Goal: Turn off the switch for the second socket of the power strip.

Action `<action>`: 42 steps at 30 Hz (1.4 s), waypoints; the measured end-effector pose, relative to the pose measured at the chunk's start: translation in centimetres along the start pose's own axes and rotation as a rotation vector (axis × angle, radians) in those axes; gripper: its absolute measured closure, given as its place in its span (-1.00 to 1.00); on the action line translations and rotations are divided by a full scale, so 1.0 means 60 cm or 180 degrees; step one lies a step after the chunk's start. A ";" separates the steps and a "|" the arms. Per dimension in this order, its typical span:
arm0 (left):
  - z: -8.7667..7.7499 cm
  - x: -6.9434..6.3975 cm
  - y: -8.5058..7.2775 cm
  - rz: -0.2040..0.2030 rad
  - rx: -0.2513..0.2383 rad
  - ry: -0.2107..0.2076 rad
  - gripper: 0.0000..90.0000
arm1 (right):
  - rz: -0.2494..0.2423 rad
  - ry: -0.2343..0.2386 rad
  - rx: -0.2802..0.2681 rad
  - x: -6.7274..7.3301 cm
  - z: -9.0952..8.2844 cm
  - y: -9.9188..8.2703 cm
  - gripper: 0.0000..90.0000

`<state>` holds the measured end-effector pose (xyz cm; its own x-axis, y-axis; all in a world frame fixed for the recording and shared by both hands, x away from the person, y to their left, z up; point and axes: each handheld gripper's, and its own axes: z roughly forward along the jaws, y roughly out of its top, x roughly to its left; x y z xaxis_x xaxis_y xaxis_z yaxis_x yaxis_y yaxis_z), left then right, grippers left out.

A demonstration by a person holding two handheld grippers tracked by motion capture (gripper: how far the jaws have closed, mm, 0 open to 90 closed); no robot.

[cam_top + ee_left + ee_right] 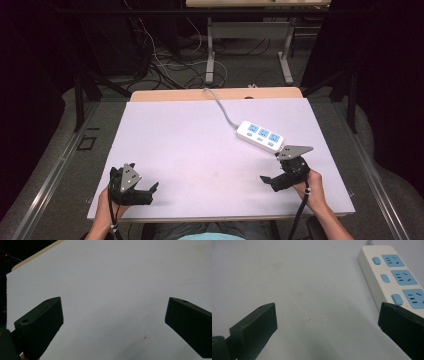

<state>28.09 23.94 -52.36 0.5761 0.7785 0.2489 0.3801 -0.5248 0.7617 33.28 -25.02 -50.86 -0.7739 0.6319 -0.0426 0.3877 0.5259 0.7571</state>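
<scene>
A white power strip (260, 135) with three blue sockets lies on the white table (200, 150) at the right, its grey cable (222, 107) running to the far edge. In the right gripper view the power strip (392, 275) sits at the upper right, just beyond the right jaw. My right gripper (267, 179) rests near the front right, just in front of the strip, open and empty (325, 322). Near the front left corner my left gripper (152, 189) is open too, with bare table between its jaws (113, 317).
A wooden strip (215, 94) edges the table's far side. Beyond it stand a desk frame (247, 45) and tangled cables (165, 65) on the floor. A small brown mark (145, 337) shows on the table surface.
</scene>
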 end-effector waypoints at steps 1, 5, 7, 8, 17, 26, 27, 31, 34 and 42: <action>0.000 0.000 0.000 -0.0002 -0.0001 -0.0001 -0.97 | 0.0002 -0.0019 -0.0010 0.000 0.001 0.001 -0.96; -0.001 0.000 -0.001 -0.0011 -0.0003 -0.0007 -0.97 | -0.0030 -0.0025 0.0001 -0.004 0.004 0.006 -0.96; -0.001 0.000 -0.001 -0.0017 -0.0020 0.0002 -0.97 | -0.0004 -0.0050 0.0010 -0.006 0.006 0.008 -0.96; -0.001 0.000 -0.001 -0.0015 -0.0010 0.0000 -0.97 | 0.0006 -0.0052 0.0018 -0.008 0.007 0.008 -0.96; 0.002 0.000 0.000 0.0004 0.0013 0.0012 -0.97 | 0.0055 -0.0093 -0.0005 -0.025 0.017 0.017 -0.96; 0.001 0.001 -0.001 0.0002 -0.0002 0.0024 -0.96 | 0.0008 -0.0110 0.0032 -0.038 0.032 0.031 -0.96; 0.002 0.001 -0.001 0.0009 -0.0002 0.0018 -0.96 | 0.0023 -0.0106 0.0038 -0.038 0.034 0.031 -0.96; 0.001 0.001 -0.001 0.0024 0.0010 0.0013 -0.96 | 0.0013 -0.0121 0.0063 -0.042 0.038 0.037 -0.96; 0.002 0.002 0.000 0.0029 0.0009 0.0001 -0.96 | 0.0028 -0.0119 0.0057 -0.045 0.041 0.044 -0.96; 0.003 0.003 -0.002 0.0009 -0.0021 -0.0016 -0.96 | 0.0001 -0.0147 0.0099 -0.056 0.053 0.062 -0.95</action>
<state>28.26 24.07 -52.54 0.5809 0.7753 0.2481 0.3737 -0.5247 0.7649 38.89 -23.38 -49.98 -0.7501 0.6573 -0.0729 0.4039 0.5426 0.7365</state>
